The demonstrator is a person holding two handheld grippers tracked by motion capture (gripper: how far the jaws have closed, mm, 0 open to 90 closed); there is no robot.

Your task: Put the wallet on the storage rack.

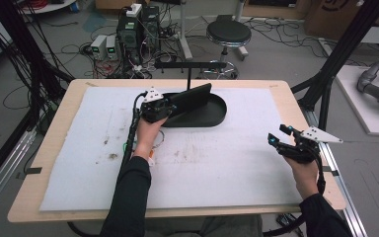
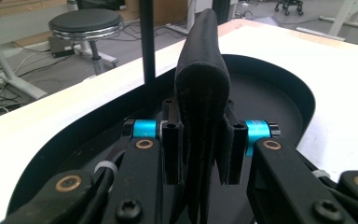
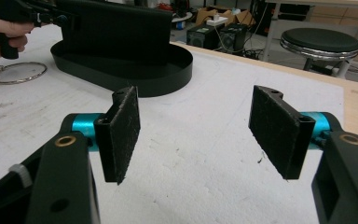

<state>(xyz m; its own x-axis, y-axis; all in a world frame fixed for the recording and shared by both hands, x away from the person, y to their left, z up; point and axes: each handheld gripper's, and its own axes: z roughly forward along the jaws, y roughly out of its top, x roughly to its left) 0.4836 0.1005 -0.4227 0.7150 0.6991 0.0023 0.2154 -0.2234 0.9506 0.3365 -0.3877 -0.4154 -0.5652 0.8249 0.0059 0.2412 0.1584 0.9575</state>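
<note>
A flat black pouch-like slab (image 1: 193, 96) stands on edge, tilted, over a black oval tray (image 1: 216, 118) at the table's far middle. My left gripper (image 1: 171, 104) is shut on the near end of that slab (image 2: 203, 88), with its pads (image 2: 171, 149) pressing both sides above the tray's floor (image 2: 279, 84). My right gripper (image 1: 278, 134) hovers near the table's right edge, open, with nothing between its felt-covered pads (image 3: 121, 135). From there, the tray (image 3: 121, 77), the slab (image 3: 116, 30) and the left gripper (image 3: 42, 16) show at the upper left.
A white mat (image 1: 227, 163) covers the wooden table. A metal ring (image 3: 18, 72) lies on it near the left hand (image 1: 150, 131). A black post with a crossbar (image 1: 190, 66) rises behind the tray. A stool (image 1: 228, 33), computers and cables stand on the floor beyond.
</note>
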